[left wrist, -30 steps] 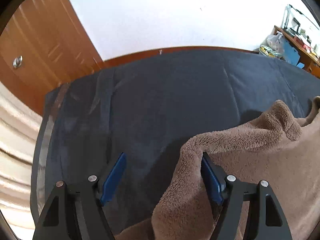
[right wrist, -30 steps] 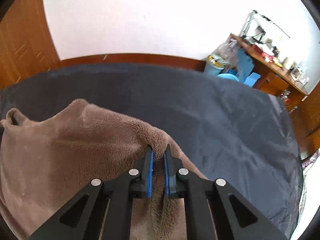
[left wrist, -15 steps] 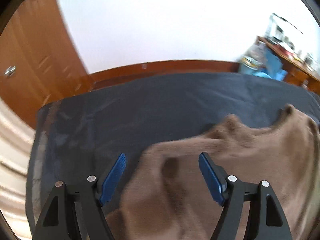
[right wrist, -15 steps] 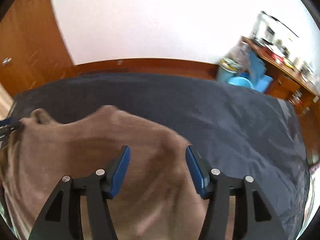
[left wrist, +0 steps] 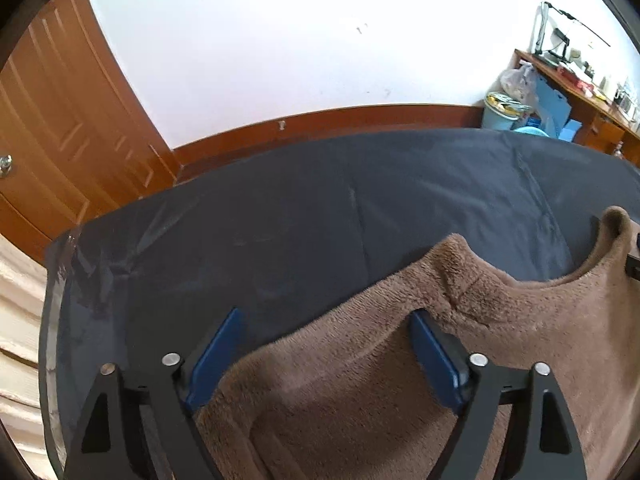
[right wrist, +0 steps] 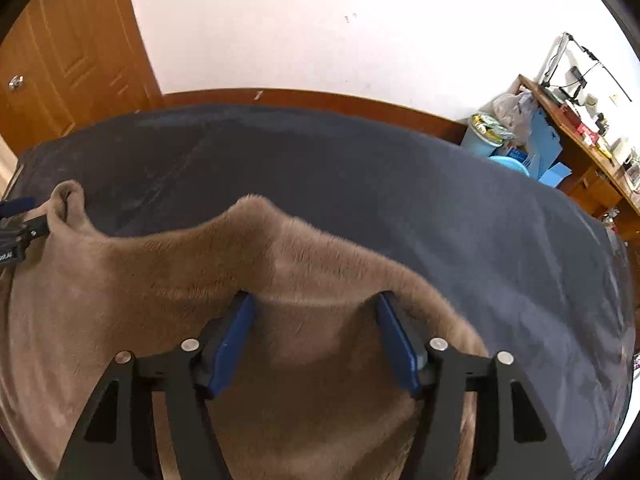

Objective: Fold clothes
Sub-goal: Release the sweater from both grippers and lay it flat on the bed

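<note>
A brown fleece garment (left wrist: 460,320) lies spread on a dark blue-grey covered surface (left wrist: 320,208), with two raised humps along its far edge. My left gripper (left wrist: 326,314) is open over the garment's left part, and the cloth lies loose between and below its blue pads (left wrist: 216,356). My right gripper (right wrist: 315,298) is also open, over the brown fleece garment (right wrist: 160,272), gripping nothing. The left gripper (right wrist: 16,232) shows at the left edge of the right wrist view, and a bit of the right gripper (left wrist: 635,258) shows at the right edge of the left wrist view.
Beyond the dark surface (right wrist: 440,184) are a white wall and a wooden skirting board. A wooden door (left wrist: 48,128) stands at the left. At the right are a cluttered desk (right wrist: 580,128) and a light blue bin (right wrist: 480,136). Cream striped bedding (left wrist: 16,320) lies at the left edge.
My right gripper was shut on the garment's edge and has opened, letting it go. The lifted cloth has dropped flatter onto the surface. Both grippers have tilted upward.
</note>
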Motion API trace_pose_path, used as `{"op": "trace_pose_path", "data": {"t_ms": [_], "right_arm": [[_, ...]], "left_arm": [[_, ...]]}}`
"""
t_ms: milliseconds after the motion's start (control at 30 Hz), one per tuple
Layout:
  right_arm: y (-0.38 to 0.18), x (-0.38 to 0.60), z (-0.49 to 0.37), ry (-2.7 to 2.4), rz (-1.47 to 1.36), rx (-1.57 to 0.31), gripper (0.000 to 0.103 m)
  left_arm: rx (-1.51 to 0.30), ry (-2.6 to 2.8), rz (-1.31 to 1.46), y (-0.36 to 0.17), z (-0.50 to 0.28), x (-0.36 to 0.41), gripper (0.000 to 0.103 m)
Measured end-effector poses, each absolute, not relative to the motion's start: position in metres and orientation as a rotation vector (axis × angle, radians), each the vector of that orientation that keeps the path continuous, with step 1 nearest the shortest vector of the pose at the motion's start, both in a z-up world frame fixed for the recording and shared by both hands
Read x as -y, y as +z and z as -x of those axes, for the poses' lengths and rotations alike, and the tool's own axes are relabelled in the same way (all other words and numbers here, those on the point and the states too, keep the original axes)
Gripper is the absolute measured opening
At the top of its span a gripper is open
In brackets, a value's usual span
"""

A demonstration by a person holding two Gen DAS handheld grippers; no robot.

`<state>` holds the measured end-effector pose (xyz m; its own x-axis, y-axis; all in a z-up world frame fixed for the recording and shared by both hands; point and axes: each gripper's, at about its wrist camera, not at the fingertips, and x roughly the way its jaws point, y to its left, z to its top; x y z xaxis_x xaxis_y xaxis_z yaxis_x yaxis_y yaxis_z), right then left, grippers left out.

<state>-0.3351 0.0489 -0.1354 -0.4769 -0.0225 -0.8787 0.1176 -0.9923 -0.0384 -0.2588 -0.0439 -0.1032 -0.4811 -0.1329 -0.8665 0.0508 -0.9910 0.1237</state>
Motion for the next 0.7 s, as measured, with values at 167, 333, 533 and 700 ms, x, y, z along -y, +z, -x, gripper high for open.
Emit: {"op": "trace_pose_path", "data": {"t_ms": [167,333,533,700], "right_arm": [[-0.127,-0.046,0.325,-2.606,-1.595,-0.172,0.071],[-0.089,-0.036,0.265,-2.476,-1.509,-0.137,0.072],[-0.063,-0.010,0.148,-2.181,-1.460,-0.178,0.072],[-0.067,-0.014,0.053,-2.014,-1.489,-0.212,0.072]], "left_arm": [[0.095,-2.576,-1.579,-0.099,0.245,0.047,0.089],[0.146,-2.616,-1.638,-0.076,0.203,0.045,0.089],[0.216,-2.670,-1.777,-0.054,0.122,0.035,0.089],[0.261,-2.654,-1.917,-0.060,0.036,0.014,0.089]]}}
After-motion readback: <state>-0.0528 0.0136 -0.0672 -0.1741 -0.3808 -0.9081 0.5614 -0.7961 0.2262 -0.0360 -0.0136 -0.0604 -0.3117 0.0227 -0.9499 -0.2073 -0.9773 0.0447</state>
